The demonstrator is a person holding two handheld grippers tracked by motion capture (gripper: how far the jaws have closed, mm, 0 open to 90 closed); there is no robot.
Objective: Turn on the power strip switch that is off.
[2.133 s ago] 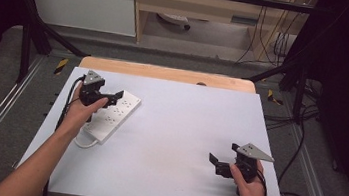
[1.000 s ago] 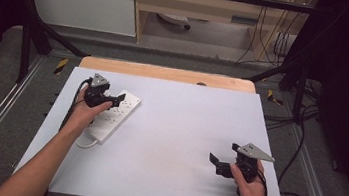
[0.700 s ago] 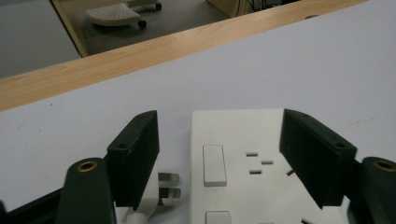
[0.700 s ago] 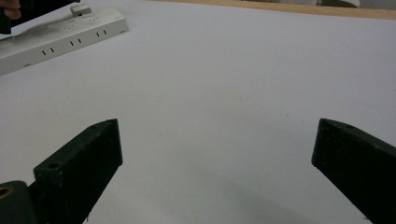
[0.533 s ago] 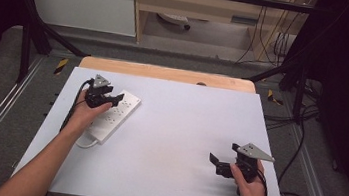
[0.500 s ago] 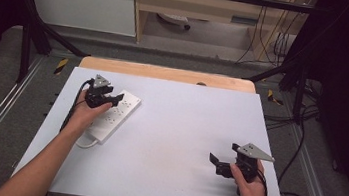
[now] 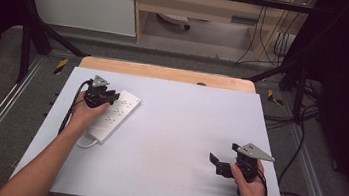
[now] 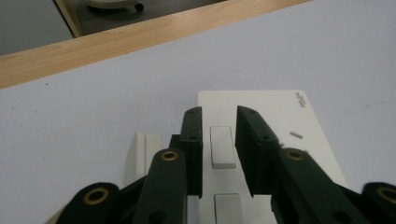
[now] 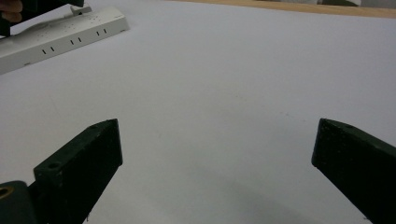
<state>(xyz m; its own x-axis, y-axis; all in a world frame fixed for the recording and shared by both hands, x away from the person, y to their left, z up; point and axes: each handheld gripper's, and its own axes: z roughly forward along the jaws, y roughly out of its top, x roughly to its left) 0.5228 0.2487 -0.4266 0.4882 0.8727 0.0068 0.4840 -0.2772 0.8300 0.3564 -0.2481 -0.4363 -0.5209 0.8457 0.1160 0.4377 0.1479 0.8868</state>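
My left gripper (image 8: 218, 140) sits low over the far end of the power strip (image 7: 116, 113), jaws narrowed w/ a small white rocker switch (image 8: 222, 147) straight between the tips. They've just been closing in, but I see a sliver of gap each side of the switch, so no squeeze yet, nothing held. A second switch (image 8: 228, 207) lies nearer me, under the jaws' roots.

To do this well, I reckon: keep the wrist steady, keep the tips centred on that far switch and off the near one, and press straight down on one end of the rocker so it tips w/o the strip sliding on the table (image 7: 182, 144). If it skids, bring the other hand over to brace it.

My right gripper (image 7: 227, 166) rests well apart, near the table's right edge, jaws wide, nothing between them; the strip lies far off ahead of it.

Count: 1 strip, 2 switches seen, 2 grippers.
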